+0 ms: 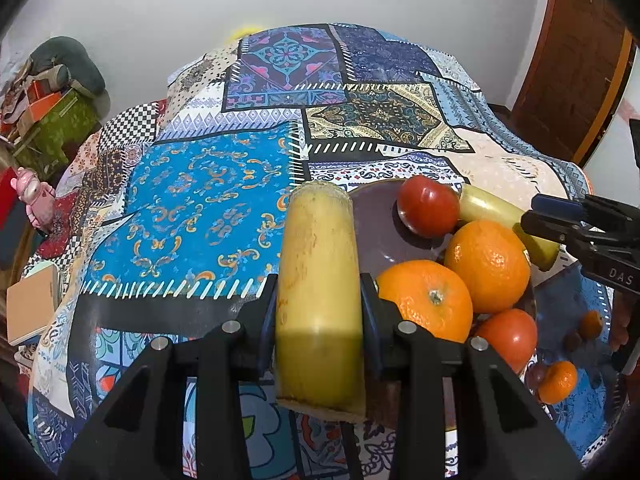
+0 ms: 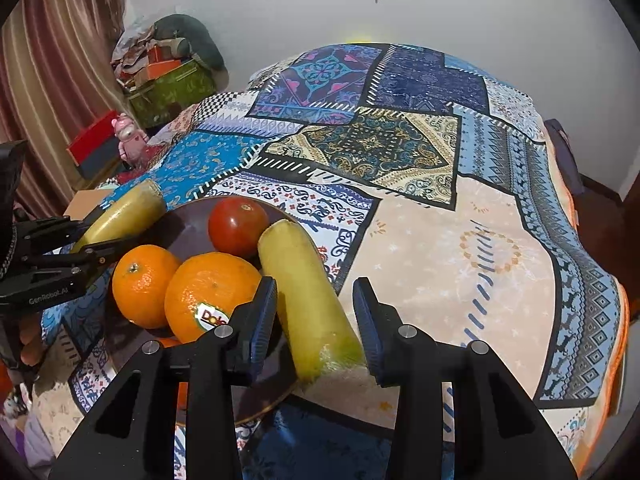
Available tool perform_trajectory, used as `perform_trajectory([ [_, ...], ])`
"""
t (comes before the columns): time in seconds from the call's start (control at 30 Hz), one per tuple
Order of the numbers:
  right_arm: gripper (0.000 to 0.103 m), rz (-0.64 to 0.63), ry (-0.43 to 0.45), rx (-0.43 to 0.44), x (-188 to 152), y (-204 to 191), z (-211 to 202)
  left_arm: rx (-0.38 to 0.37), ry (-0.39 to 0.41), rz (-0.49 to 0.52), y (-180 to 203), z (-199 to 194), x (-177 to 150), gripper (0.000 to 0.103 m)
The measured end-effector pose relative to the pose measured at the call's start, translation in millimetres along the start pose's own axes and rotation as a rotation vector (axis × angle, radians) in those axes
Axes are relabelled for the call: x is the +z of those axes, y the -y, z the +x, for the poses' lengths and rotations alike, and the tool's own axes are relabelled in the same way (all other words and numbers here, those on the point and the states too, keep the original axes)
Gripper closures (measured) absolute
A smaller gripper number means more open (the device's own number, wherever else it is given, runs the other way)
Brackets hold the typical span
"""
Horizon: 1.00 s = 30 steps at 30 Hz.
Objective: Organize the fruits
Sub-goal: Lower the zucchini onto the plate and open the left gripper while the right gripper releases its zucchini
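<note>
A dark purple plate (image 1: 376, 220) (image 2: 188, 224) on the patchwork tablecloth holds two oranges (image 1: 486, 266) (image 2: 210, 294), (image 1: 426, 300) (image 2: 144, 284) and a red tomato (image 1: 430, 206) (image 2: 238, 226). A second tomato (image 1: 508, 336) lies at the plate's near side. My left gripper (image 1: 320, 300) (image 2: 90, 244) is shut on a yellow banana piece (image 1: 318, 292) (image 2: 124, 212) at the plate's left edge. My right gripper (image 2: 316, 304) (image 1: 536, 216) is open around another banana piece (image 2: 304, 300) (image 1: 496, 216) lying on the plate's right rim.
Small mandarins (image 1: 558, 382) and dark round fruits (image 1: 572, 340) lie on the cloth to the right of the plate. The patchwork cloth (image 2: 460, 240) stretches far and right. A pink toy (image 2: 130, 140), boxes and clutter (image 2: 168, 76) stand beyond the table's left edge.
</note>
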State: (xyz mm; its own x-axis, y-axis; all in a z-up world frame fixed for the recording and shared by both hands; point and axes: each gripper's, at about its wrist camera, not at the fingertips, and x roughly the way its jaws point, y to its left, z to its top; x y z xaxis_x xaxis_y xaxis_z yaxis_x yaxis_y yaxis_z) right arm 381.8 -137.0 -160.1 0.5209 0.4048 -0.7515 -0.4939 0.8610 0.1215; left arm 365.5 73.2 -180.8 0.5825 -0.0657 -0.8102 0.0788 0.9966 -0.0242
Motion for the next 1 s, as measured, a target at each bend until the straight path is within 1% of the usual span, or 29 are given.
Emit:
perform_trajectory([
  [0.23, 0.066, 0.012, 0.011, -0.016, -3, 5, -2, -0.024, -0.016, -0.004, 0, 5, 9, 0.066],
  [0.3, 0.066, 0.009, 0.02, -0.024, -3, 4, -4, -0.009, -0.017, 0.013, 4, 7, 10, 0.066],
  [0.4, 0.066, 0.012, 0.028, -0.014, -3, 4, -4, 0.008, -0.021, 0.035, 8, 8, 12, 0.066],
  [0.53, 0.066, 0.002, 0.029, -0.013, -3, 2, -3, -0.026, -0.003, 0.051, 11, 3, 16, 0.065],
  [0.7, 0.066, 0.0, 0.03, -0.009, -4, 1, -4, 0.011, 0.017, 0.113, 25, -1, 16, 0.063],
  [0.83, 0.066, -0.001, 0.041, -0.016, -5, 1, -9, 0.0, 0.023, 0.074, 20, -6, 16, 0.063],
  [1.0, 0.066, -0.015, 0.054, -0.029, -9, -4, -21, 0.002, 0.049, 0.025, 14, -21, 11, 0.059],
])
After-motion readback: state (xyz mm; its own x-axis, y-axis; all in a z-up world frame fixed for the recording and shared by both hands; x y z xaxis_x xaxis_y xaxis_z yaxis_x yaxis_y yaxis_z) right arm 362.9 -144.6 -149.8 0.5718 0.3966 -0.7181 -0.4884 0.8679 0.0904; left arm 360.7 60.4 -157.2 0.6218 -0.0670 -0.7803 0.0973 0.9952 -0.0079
